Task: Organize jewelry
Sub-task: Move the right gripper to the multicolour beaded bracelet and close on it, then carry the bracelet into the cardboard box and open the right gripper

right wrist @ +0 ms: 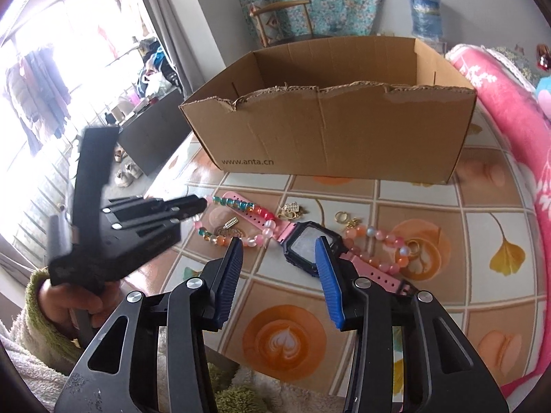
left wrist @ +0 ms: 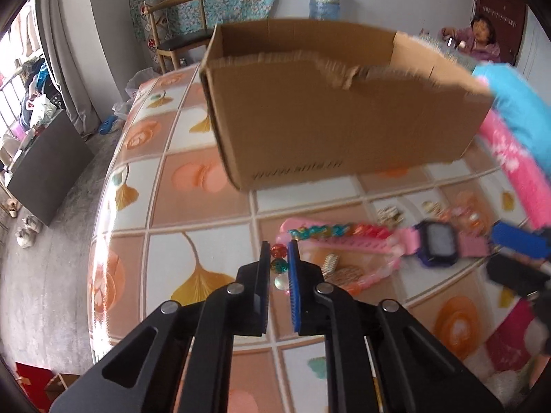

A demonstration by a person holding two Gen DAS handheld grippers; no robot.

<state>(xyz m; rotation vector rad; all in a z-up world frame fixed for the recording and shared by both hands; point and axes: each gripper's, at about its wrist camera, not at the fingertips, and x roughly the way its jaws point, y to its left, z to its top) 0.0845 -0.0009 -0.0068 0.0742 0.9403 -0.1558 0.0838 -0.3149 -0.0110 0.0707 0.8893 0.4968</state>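
Two tools are seen: the left tool (left wrist: 279,265) is clamped on a bead bracelet (left wrist: 279,263); the right tool (right wrist: 279,254) is held half-open over a watch (right wrist: 311,249) on the worktop (right wrist: 344,309).

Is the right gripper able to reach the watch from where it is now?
Probably yes. The right gripper hangs just above the watch with its jaws apart, and nothing lies between them. The left gripper is off to the side, at the beads.

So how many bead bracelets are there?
2. One colourful bracelet left of the watch, pinched by the left gripper; one pink bracelet right of the watch. Others may be hidden.
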